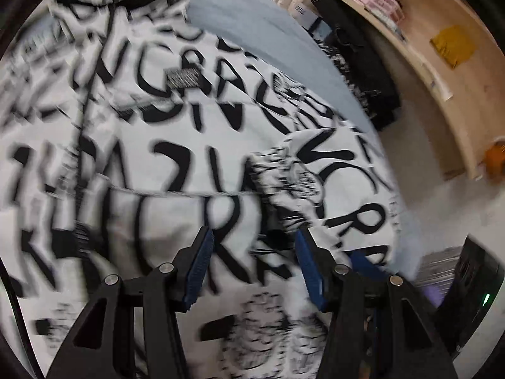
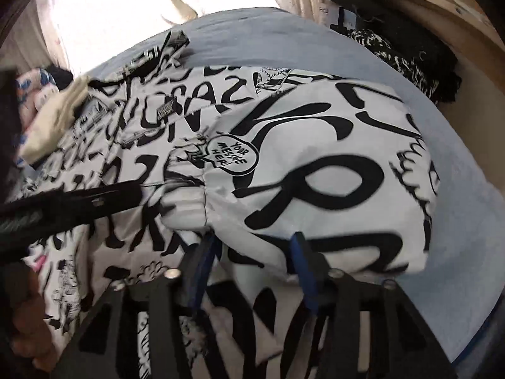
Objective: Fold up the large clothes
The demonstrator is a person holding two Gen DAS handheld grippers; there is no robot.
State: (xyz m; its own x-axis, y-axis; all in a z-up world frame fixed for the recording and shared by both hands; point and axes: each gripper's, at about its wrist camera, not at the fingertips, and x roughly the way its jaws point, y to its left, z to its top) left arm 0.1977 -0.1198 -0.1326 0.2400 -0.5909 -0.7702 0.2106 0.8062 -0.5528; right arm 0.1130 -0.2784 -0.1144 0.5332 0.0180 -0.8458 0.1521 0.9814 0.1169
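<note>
Standing apart on both tools: left gripper (image 1: 252, 252) spreading its blue pads (image 1: 200, 271) with clear air between them, hovering over the printed cloth and pinching nothing; right gripper (image 2: 252, 252) likewise gaping, blue pads (image 2: 304, 271) clear of the fabric, a fold edge passing beneath and between the fingers but not visibly pressed by either one. Lying spread over the blue bed cover (image 2: 284, 38), the white garment with black lettering (image 2: 315, 173), taking up most of the mattress, with its right-hand portion already doubled over onto the body, judging by the rounded, puffed edge near the bed's side in the right wrist view. Seeming placed that way to narrow the piece before a crosswise fold. Reaching in from the left of that view, a dark bar, probably the other tool's arm, crossing above the cloth; contact with it not decidable. Resting at the garment's far left corner, a cream cloth (image 2: 53, 120) and some patterned bedding (image 2: 34, 88), apart from the work. Standing beyond the bed, a wooden shelf (image 1: 426, 63) with dark clothing (image 1: 363, 72) heaped at its foot. Blurring heavily in the left view, so seam details not readable there. Probably pausing between grasps, with neither tool carrying anything.
</note>
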